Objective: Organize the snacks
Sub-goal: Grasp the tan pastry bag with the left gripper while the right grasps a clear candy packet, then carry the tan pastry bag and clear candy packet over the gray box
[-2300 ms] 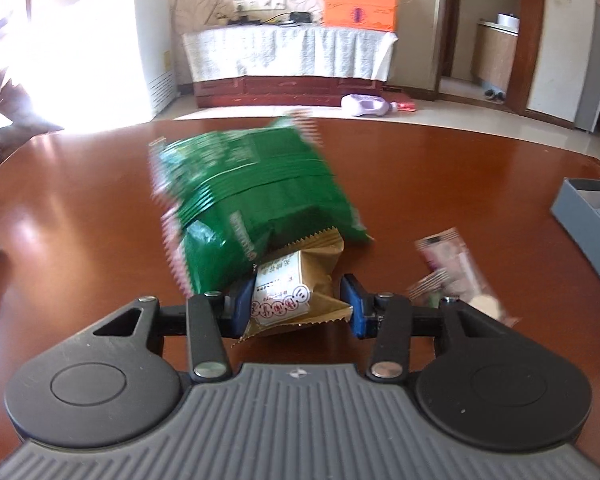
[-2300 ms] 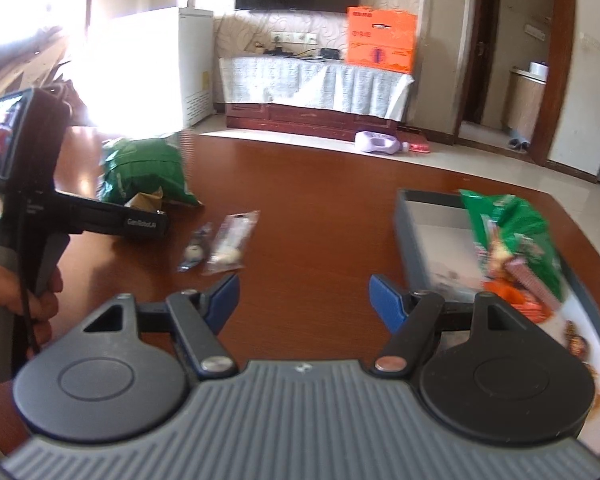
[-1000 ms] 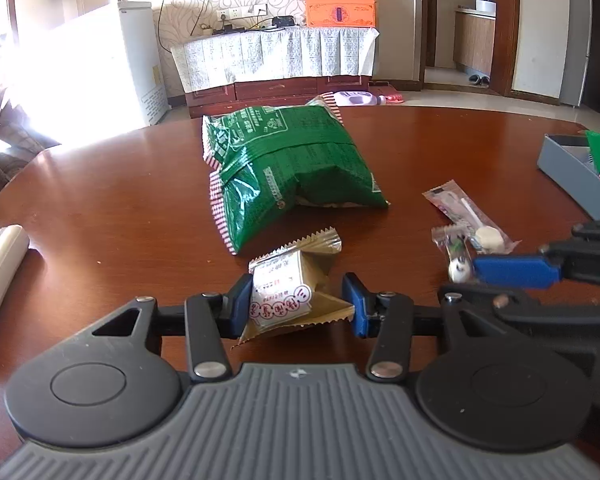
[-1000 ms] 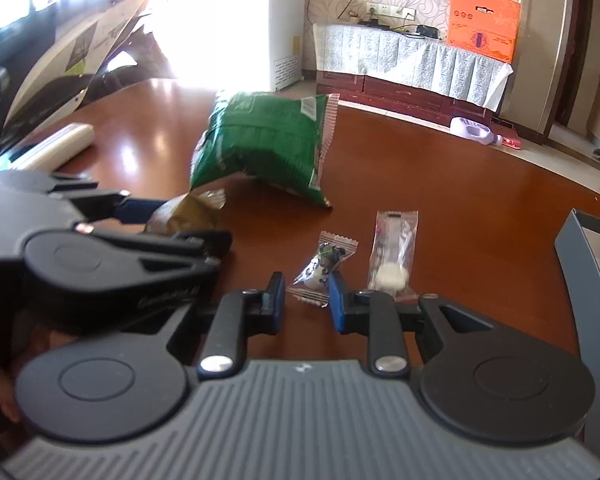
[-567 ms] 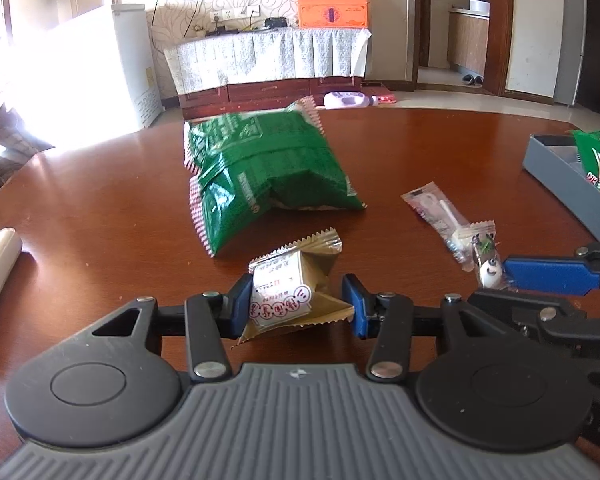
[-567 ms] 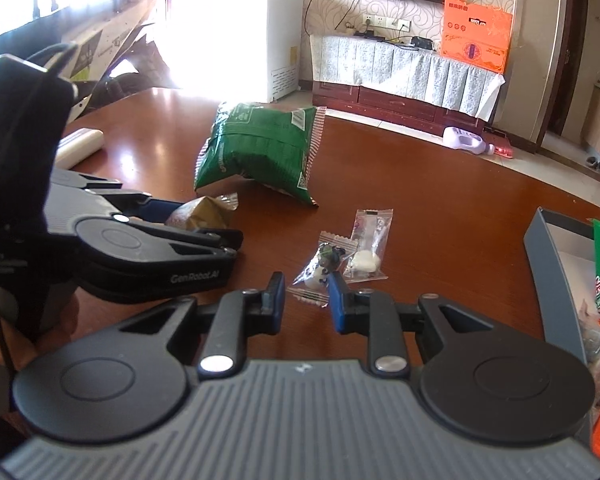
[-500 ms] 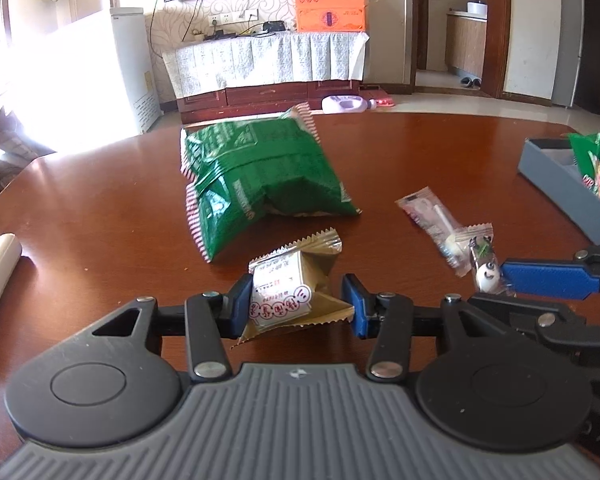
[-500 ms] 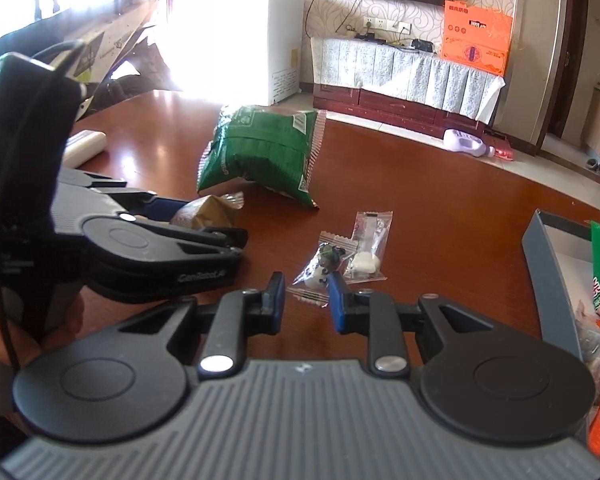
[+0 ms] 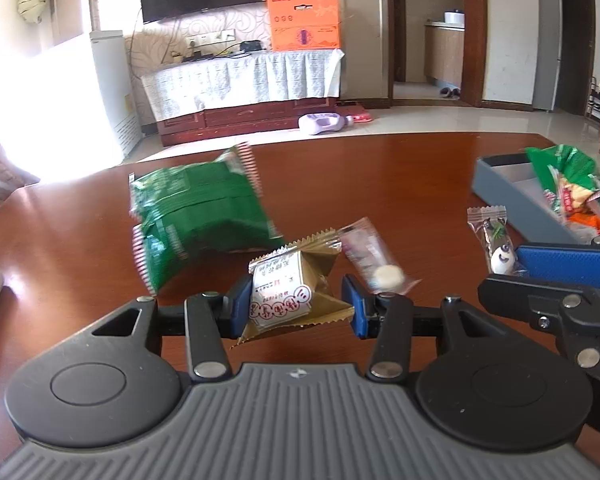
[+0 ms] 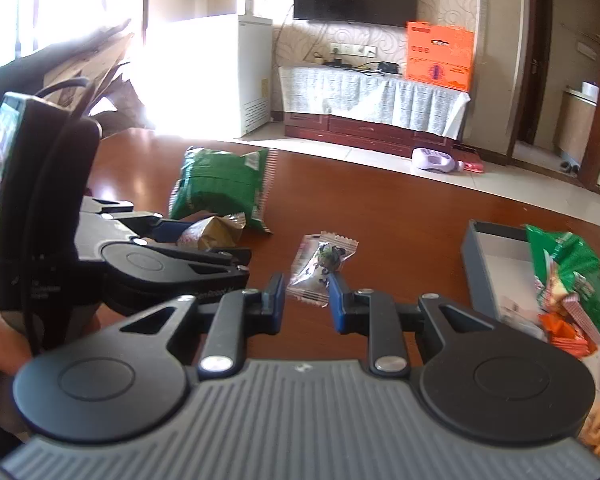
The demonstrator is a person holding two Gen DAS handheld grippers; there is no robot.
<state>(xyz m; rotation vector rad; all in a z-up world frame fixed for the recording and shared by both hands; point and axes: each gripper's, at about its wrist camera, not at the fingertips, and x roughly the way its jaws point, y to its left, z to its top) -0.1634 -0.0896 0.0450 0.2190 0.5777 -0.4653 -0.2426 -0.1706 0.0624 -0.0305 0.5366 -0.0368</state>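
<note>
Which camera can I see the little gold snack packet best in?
The left wrist view: the gold packet sits close, label facing the camera, between the left gripper fingers. The right wrist view shows only its crumpled side, partly hidden behind that gripper.

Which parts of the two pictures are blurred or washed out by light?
Left wrist view: the green bag is motion-blurred, the gold packet sharp, the window side overexposed. Right wrist view: the freezer area is blown out, the tray snacks smeared.

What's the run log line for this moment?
left gripper: shut on gold packet | right gripper: shut on clear candy | gray box: ahead
</note>
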